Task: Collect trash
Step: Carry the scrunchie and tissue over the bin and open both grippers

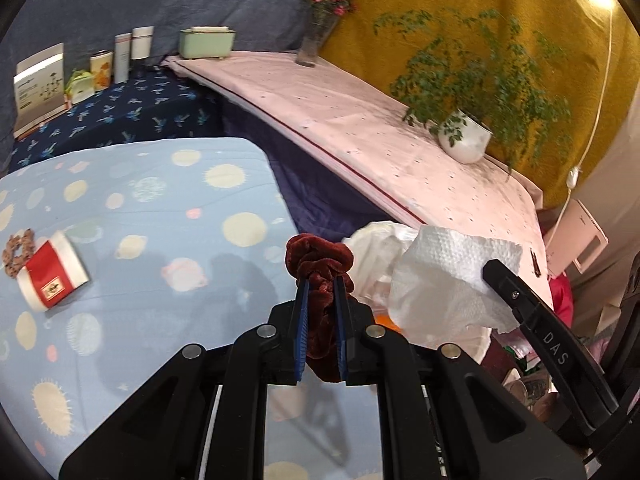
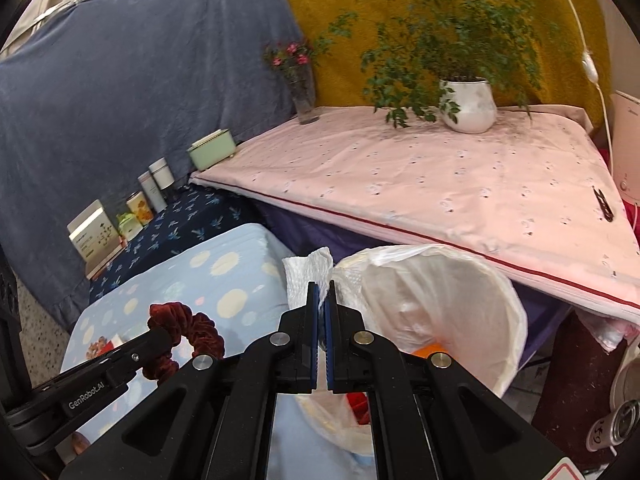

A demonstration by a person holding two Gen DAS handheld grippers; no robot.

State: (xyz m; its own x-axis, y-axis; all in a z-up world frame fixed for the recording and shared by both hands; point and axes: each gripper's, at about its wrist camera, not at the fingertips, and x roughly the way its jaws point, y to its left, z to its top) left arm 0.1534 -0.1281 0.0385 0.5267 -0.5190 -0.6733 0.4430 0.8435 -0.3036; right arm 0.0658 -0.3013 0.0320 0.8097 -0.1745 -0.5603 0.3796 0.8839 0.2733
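My left gripper (image 1: 321,280) is shut on a dark red velvet scrunchie (image 1: 320,260) and holds it above the right edge of the blue dotted table (image 1: 160,220). My right gripper (image 2: 322,288) is shut on a white paper towel (image 2: 306,276), held beside the rim of a bin lined with a white bag (image 2: 432,304). The towel (image 1: 448,276) and the bin bag (image 1: 376,252) also show in the left wrist view, with the right gripper's finger (image 1: 520,300). The scrunchie (image 2: 188,332) shows in the right wrist view. A red and white paper cup (image 1: 52,276) lies on its side on the table, next to a patterned scrunchie (image 1: 16,250).
A pink-covered table (image 2: 440,184) stands behind the bin with a potted plant (image 2: 468,104) and a flower vase (image 2: 302,92). A dark blue surface (image 1: 120,112) holds cans, a box and a green container (image 1: 206,42). A black clip (image 2: 602,202) lies on the pink cloth.
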